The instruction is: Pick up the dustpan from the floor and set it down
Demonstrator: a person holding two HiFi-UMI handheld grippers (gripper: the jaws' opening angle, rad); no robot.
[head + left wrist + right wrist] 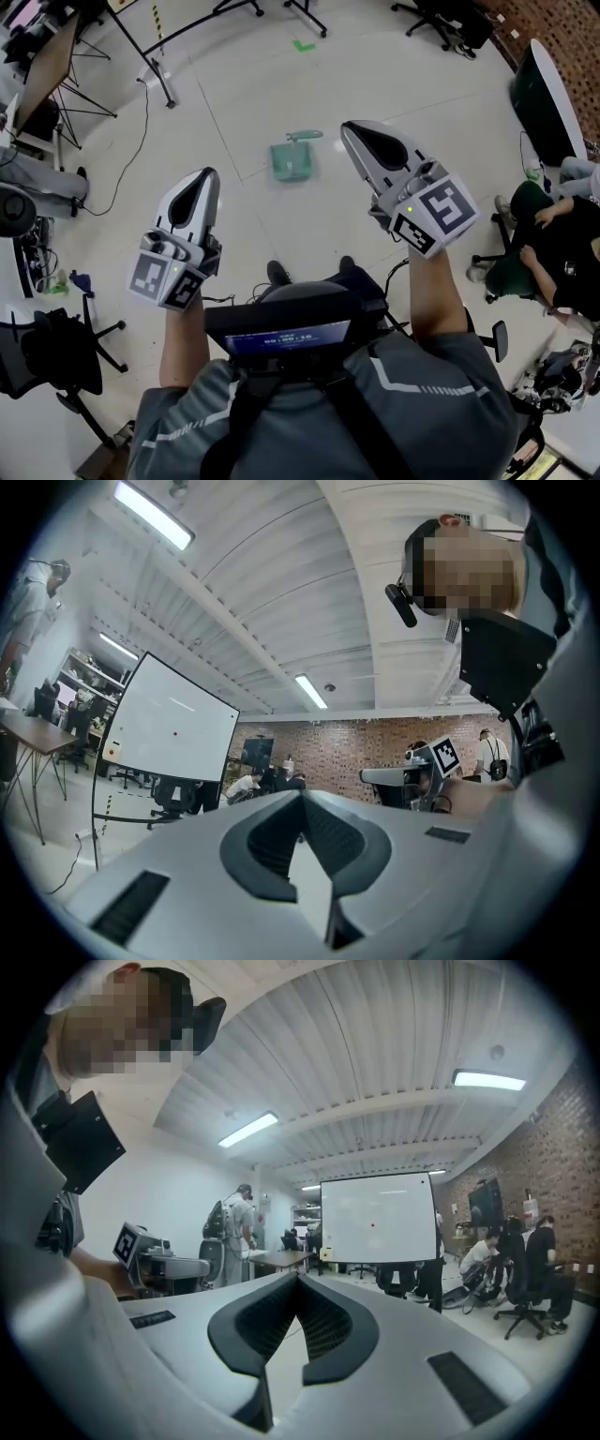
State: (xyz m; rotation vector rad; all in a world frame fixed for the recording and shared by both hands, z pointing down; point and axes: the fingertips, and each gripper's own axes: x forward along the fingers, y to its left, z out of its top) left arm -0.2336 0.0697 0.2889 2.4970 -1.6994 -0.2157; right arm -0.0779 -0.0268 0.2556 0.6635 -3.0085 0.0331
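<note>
- While the person holds both arms out in front, where is the dustpan (292, 159)?
- It lies flat on the floor (234, 84), out ahead of the person's shoes (277, 273). It is green. In the head view its handle points up and to the right. Nothing touches it.
- Is the left gripper (210, 173) holding anything?
- No. Its two jaws are pressed together at the tips, with nothing in between. It points level, out into the room.
- And the right gripper (347, 127)?
- Same thing. Its jaws are squeezed tight and hold nothing.
- Are they near the dustpan?
- No. In the head view the dustpan shows between the two tips, but it is down on the floor, well apart from both.
- What else is in the room?
- A big whiteboard (378, 1222) on a stand, a brick wall (375, 747), a black chair (56, 361) and a bit of green tape (303, 44) on the floor past the dustpan. Someone sits at the right side (562, 234).
</note>
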